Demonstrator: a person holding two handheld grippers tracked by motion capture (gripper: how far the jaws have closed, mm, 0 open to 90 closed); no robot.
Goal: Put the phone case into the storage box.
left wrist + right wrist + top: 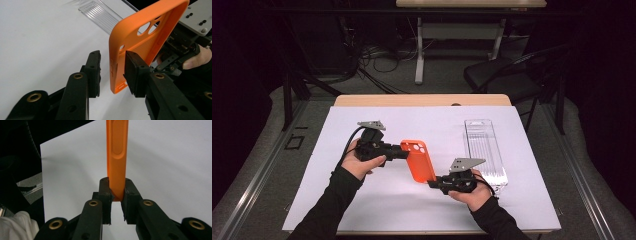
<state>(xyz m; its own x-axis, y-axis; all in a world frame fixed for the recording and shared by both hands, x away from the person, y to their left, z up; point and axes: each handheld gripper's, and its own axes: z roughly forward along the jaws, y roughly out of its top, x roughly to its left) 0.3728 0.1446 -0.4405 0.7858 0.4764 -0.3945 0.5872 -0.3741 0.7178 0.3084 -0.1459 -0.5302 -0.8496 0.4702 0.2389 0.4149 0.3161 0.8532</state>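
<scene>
At the white-covered table [362,200], we held an orange phone case [418,159] clear of the surface between our two grippers. Our right gripper [433,183] was clamped on the case's lower end; the right gripper view showed its jaws squeezed tight on the thin orange edge [117,167], which rose straight up from between them. Our left gripper [404,153] had come in at the camera-hole end: in the left gripper view its jaws straddled the case's side wall [140,42], narrowed but not yet pressing, with a clear gap on the outer side and the other jaw close against the inside. We judged the pickup done and a handover or two-handed hold only half made, since the left jaws had yet to close on the wall. A clear plastic tray [484,150], ribbed along its floor, lay flat on the table just beyond our right hand [472,192], apart from the case and holding nothing we could make out. If the case was meant for that tray, that step remained ahead of us, as did any release by the right gripper.
</scene>
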